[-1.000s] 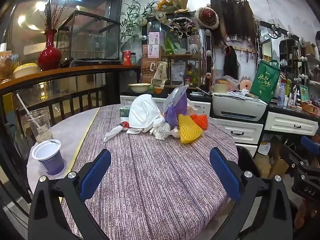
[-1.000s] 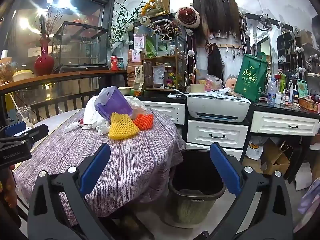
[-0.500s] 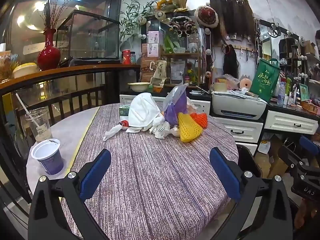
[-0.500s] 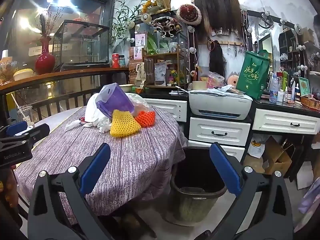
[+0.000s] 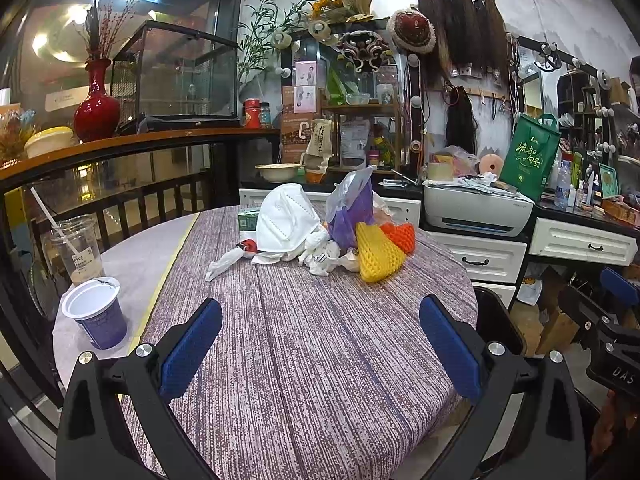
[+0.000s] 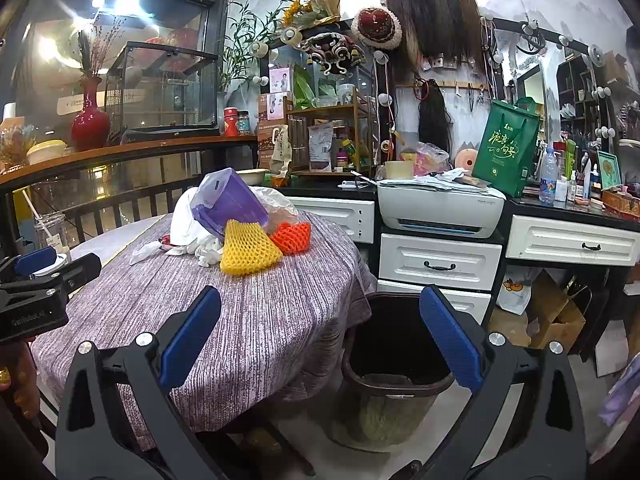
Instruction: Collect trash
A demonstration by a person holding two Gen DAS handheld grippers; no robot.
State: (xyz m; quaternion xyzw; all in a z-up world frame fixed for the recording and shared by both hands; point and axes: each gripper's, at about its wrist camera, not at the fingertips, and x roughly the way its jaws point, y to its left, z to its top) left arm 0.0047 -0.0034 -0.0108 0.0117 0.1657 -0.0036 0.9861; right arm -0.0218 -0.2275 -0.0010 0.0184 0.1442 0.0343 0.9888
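Left wrist view: left claw [image 5: 320, 344] level above the near worktop [image 5: 320, 360], fingers apart, empty; trash pile [image 5: 320, 232] at the far side. Right wrist view: right claw [image 6: 320, 340] spread, empty, over bin [image 6: 396, 368]; pile far left

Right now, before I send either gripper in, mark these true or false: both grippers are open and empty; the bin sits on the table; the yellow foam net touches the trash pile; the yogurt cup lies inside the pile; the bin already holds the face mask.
1. Left gripper and right gripper are open and empty: true.
2. The bin sits on the table: false, it stands on the floor beside it.
3. The yellow foam net touches the pile: true.
4. The yogurt cup lies in the pile: false, it stands apart near the table's left edge.
5. The bin holds the face mask: false, the mask is on the table.
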